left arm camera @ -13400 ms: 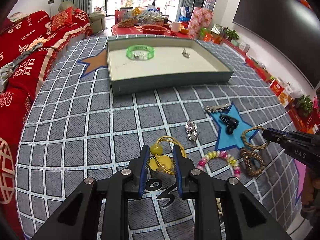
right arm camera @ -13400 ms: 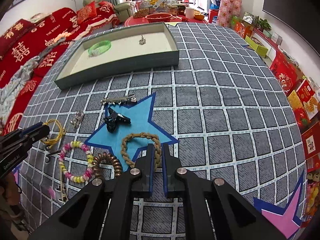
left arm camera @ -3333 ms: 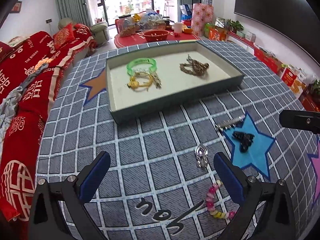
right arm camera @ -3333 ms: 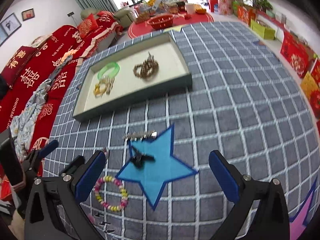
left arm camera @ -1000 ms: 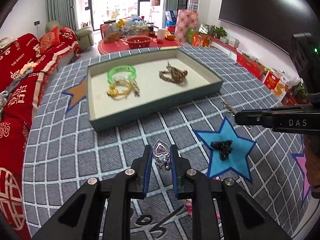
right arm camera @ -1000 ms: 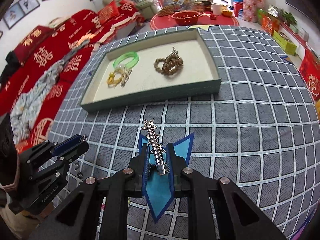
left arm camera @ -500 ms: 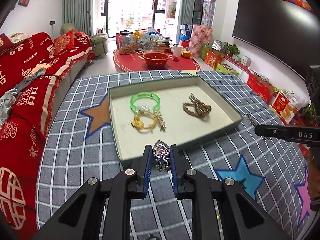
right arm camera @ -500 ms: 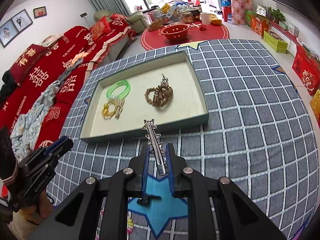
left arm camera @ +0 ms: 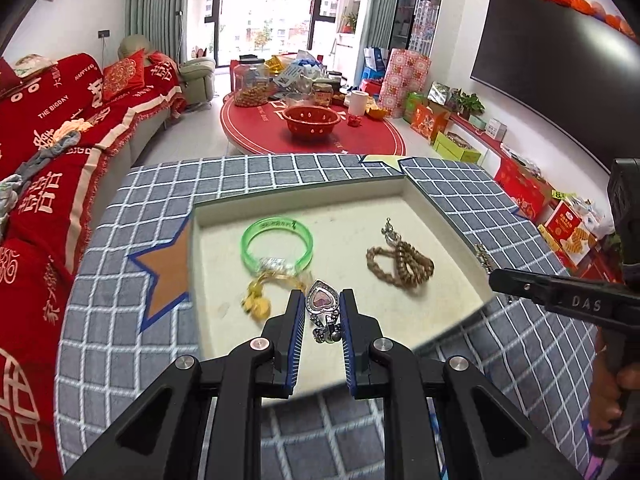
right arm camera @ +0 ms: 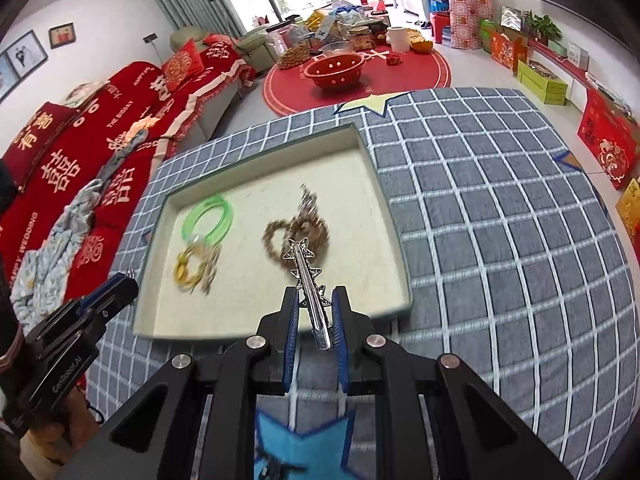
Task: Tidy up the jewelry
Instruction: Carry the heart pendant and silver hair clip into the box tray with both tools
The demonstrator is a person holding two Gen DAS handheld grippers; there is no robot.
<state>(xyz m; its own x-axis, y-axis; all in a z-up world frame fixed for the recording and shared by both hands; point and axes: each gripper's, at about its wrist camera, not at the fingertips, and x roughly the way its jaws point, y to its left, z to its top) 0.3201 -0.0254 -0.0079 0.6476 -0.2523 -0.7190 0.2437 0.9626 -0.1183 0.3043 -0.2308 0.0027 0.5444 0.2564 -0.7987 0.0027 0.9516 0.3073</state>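
Observation:
My left gripper (left arm camera: 322, 304) is shut on a silver heart pendant (left arm camera: 322, 307) with a pink stone, held over the near edge of the shallow tray (left arm camera: 448, 216). My right gripper (right arm camera: 314, 304) is shut on a silver star hair clip (right arm camera: 307, 280), held over the tray's (right arm camera: 400, 248) near right part. In the tray lie a green bangle (left arm camera: 276, 242), a yellow ring item (left arm camera: 260, 296) and brown braided bands (left arm camera: 402, 262). The right gripper shows in the left wrist view (left arm camera: 496, 276), and the left gripper shows in the right wrist view (right arm camera: 128, 280).
The tray sits on a grey checked cloth (right arm camera: 500, 220) with coloured star patches. A blue star patch (right arm camera: 296, 444) with a dark clip on it (right arm camera: 272, 468) lies below my right gripper. A red sofa (left arm camera: 48, 152) stands to the left.
Both grippers have moved forward toward the tray, each still holding its piece. The tray now fills the middle of both views.

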